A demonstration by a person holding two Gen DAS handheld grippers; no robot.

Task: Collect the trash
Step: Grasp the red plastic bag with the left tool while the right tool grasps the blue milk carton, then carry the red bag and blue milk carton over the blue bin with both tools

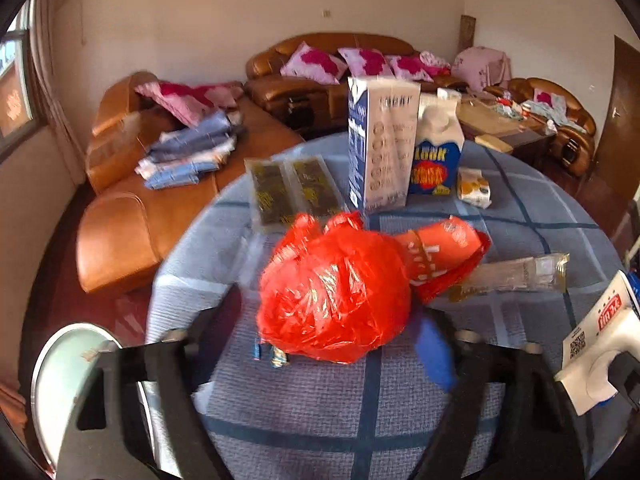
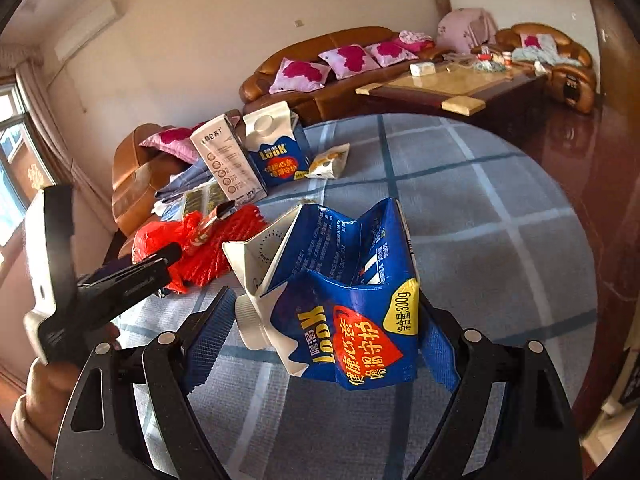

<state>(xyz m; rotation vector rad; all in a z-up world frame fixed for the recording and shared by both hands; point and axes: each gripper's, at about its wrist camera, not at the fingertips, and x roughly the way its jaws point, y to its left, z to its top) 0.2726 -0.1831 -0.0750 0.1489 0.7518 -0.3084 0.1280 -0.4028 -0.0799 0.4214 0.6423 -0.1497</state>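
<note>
A red plastic bag (image 1: 336, 288) sits between the fingers of my left gripper (image 1: 324, 344), which is shut on it above the round table (image 1: 304, 412); the bag also shows in the right wrist view (image 2: 208, 248). My right gripper (image 2: 324, 340) is shut on a crushed blue LOOK carton (image 2: 344, 304) with a white cap, held above the table (image 2: 500, 240). On the table stand a tall blue-white carton (image 1: 380, 144) and an upright LOOK carton (image 1: 438, 152), with a small white packet (image 1: 474, 188), two dark sachets (image 1: 292, 192) and a clear wrapper (image 1: 516, 276).
A brown leather sofa (image 1: 120, 216) with folded clothes (image 1: 188, 152) stands left of the table. A second sofa with pink cushions (image 1: 332, 60) lines the back wall. A coffee table (image 2: 448, 84) stands beyond. A white round bin rim (image 1: 56, 380) is low left.
</note>
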